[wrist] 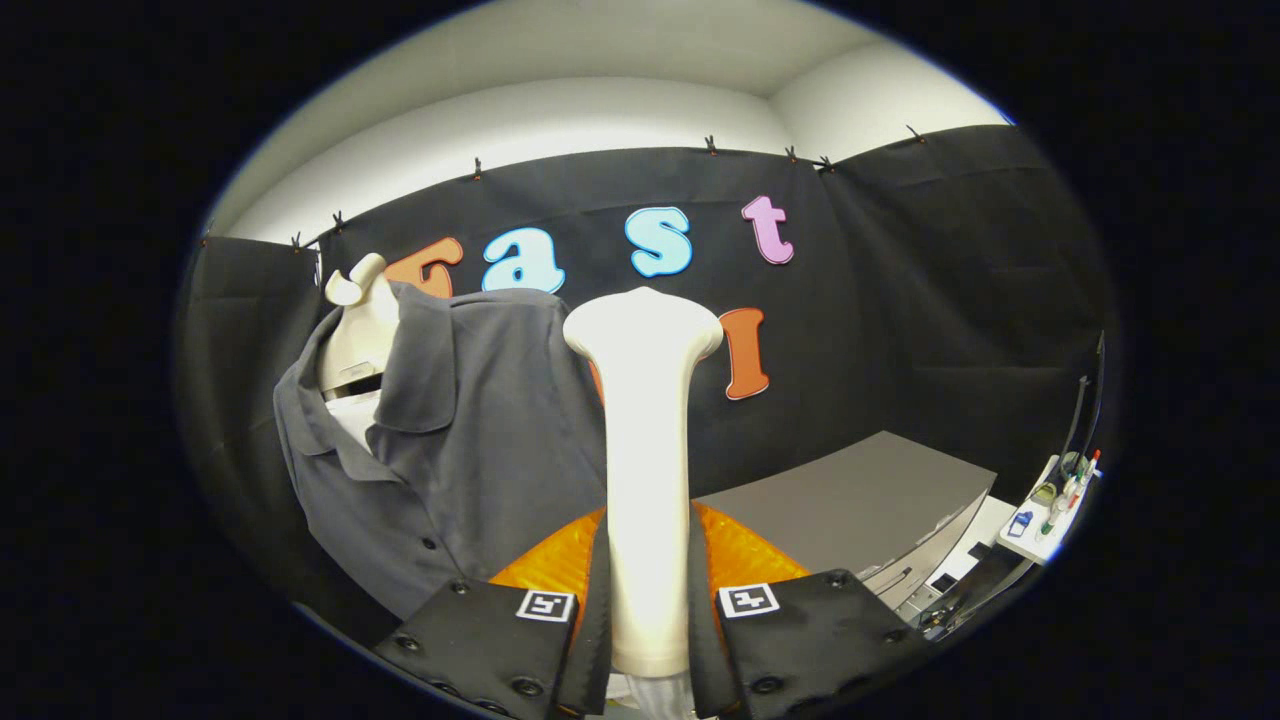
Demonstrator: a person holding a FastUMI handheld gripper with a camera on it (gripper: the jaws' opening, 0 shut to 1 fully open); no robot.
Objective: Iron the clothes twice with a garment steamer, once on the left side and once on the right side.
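A cream-white garment steamer (645,440) stands upright between my fingers, its wide head (643,325) at the top, beyond the fingertips. My gripper (648,600) is shut on the steamer's handle, with both fingers pressing its sides. A dark grey polo shirt (470,440) hangs on a pale mannequin torso (355,330) to the left of the steamer and a little beyond it. The steamer's head is next to the shirt's right shoulder; whether it touches the cloth I cannot tell.
A grey table top (860,500) lies to the right, beyond the fingers. Further right a small white shelf (1050,520) holds several small items. The black cloth wall (950,300) closes the booth behind.
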